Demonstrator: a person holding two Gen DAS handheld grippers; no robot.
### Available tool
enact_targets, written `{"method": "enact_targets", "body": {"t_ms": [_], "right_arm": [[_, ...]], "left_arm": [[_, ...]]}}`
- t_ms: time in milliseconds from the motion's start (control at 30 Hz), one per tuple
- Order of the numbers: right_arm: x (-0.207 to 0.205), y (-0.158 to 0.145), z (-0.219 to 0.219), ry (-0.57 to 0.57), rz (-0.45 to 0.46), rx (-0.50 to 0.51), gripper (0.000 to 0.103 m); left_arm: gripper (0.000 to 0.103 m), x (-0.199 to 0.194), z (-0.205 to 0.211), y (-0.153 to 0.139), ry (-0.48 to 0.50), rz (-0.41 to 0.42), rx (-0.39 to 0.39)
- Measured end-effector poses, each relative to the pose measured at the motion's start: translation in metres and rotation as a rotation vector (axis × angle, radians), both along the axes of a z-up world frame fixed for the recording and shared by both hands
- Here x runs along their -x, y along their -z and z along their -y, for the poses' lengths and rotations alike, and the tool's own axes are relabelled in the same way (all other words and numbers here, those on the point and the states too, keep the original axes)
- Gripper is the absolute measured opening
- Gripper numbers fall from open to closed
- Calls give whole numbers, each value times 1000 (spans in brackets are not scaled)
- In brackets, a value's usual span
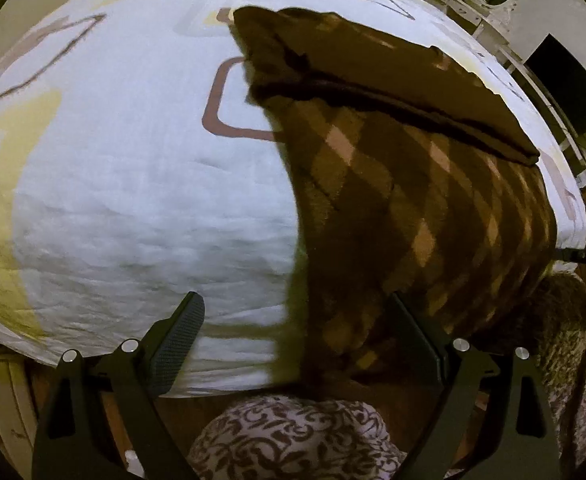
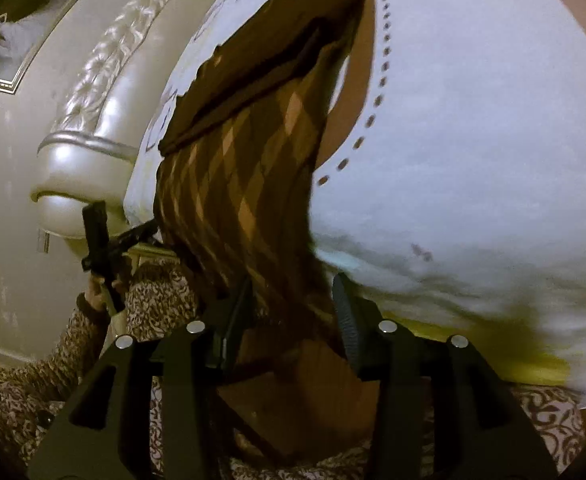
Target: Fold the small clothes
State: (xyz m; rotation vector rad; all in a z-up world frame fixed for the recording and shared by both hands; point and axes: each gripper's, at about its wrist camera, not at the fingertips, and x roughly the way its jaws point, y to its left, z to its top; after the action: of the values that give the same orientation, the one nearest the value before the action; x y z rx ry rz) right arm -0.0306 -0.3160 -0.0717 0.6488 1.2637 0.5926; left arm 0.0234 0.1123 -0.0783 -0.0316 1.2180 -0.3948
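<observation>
Brown argyle garment (image 1: pixel 413 184) lies on the bed (image 1: pixel 133 184), its near end trailing over the bed's edge, far end already doubled over. Left gripper (image 1: pixel 297 320) fingers wide apart, holding nothing, beside the garment's hanging edge. Right gripper (image 2: pixel 293 304) fingers part-open with cloth between them; real grip can't tell. Likely next: pinch both near corners, lift evenly, carry to the doubled end, keep edges aligned.
</observation>
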Motion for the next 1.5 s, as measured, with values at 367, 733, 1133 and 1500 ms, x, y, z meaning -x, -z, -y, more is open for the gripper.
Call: {"method": "enact_targets", "body": {"t_ms": [367,733,1133,1500], "right_arm": [[-3,8,-10,-28,-17,-3,42],[-11,12,-22,-58,-17,2,37],[-10,2,-29,-86,12,-36,3],[-33,-49,9,56,143,-236,3]], "left_arm": [[90,-4,16,7,86,-76,68],[64,5,43,7,150,-43,-3],[4,11,41,1,204,-29,24],[3,-29,-6,-45,6,52,316]]}}
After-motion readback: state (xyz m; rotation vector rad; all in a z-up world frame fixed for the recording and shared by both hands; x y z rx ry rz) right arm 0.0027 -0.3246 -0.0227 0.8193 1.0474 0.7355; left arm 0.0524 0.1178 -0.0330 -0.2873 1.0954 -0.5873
